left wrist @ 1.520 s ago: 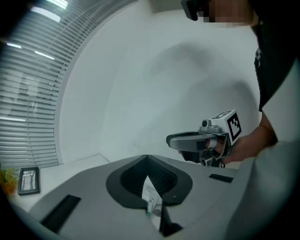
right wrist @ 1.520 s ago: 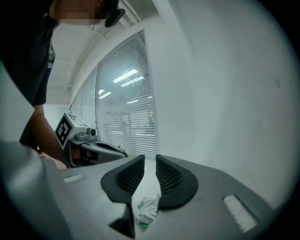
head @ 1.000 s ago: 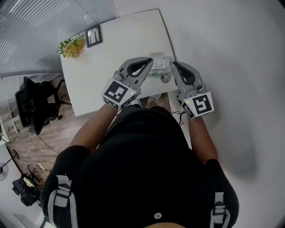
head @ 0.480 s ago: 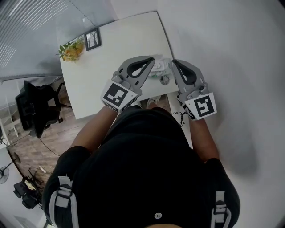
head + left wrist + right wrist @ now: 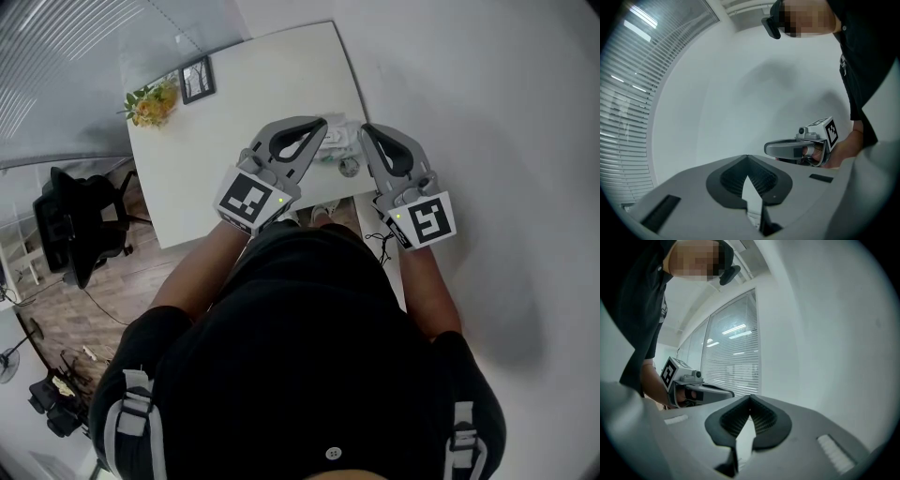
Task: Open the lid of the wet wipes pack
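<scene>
The wet wipes pack (image 5: 339, 139), pale with green print, lies near the white table's (image 5: 244, 103) front right corner in the head view. Both grippers are held level over it and partly hide it. My left gripper (image 5: 321, 123) reaches it from the left, and my right gripper (image 5: 366, 129) from the right. In the left gripper view my left gripper (image 5: 747, 157) has its tips together with nothing between them, and the right gripper (image 5: 794, 149) shows beyond. The right gripper view shows my right gripper (image 5: 750, 397) shut and empty, facing the left gripper (image 5: 704, 393). The pack's lid is hidden.
A small round grey object (image 5: 349, 169) sits just in front of the pack by the table edge. A picture frame (image 5: 197, 77) and yellow flowers (image 5: 152, 98) stand at the table's far left. A black office chair (image 5: 70, 220) is left of the table. A white wall runs along the right.
</scene>
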Action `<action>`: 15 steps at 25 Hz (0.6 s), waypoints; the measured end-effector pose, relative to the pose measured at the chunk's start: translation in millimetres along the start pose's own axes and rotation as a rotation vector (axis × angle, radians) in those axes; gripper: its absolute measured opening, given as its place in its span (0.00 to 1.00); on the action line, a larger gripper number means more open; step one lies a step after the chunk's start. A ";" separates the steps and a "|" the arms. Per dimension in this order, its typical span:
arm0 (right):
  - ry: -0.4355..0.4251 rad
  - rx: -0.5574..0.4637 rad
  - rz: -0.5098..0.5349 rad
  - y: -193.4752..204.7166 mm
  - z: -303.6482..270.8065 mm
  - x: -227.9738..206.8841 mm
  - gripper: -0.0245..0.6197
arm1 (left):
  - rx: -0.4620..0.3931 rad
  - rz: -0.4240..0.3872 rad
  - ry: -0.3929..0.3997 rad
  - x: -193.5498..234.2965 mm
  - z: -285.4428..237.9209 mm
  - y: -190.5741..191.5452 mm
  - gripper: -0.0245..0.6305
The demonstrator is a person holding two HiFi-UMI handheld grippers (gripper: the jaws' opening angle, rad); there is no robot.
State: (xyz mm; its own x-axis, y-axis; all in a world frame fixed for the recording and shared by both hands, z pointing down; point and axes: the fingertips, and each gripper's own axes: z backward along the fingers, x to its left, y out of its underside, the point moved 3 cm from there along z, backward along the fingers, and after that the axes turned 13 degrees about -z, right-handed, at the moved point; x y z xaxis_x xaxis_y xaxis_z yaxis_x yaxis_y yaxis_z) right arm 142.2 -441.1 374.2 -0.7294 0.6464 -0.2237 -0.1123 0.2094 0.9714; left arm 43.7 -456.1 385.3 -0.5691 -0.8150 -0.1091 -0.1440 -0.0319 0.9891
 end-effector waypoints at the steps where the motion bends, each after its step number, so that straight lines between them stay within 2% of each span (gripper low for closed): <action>1: -0.001 0.002 0.001 0.5 -0.2 -0.1 0.05 | 0.000 -0.002 -0.003 0.2 -0.1 0.4 0.04; 15: 0.000 0.005 0.014 1.7 -0.1 -0.7 0.05 | 0.000 -0.012 -0.016 -0.2 2.6 1.0 0.04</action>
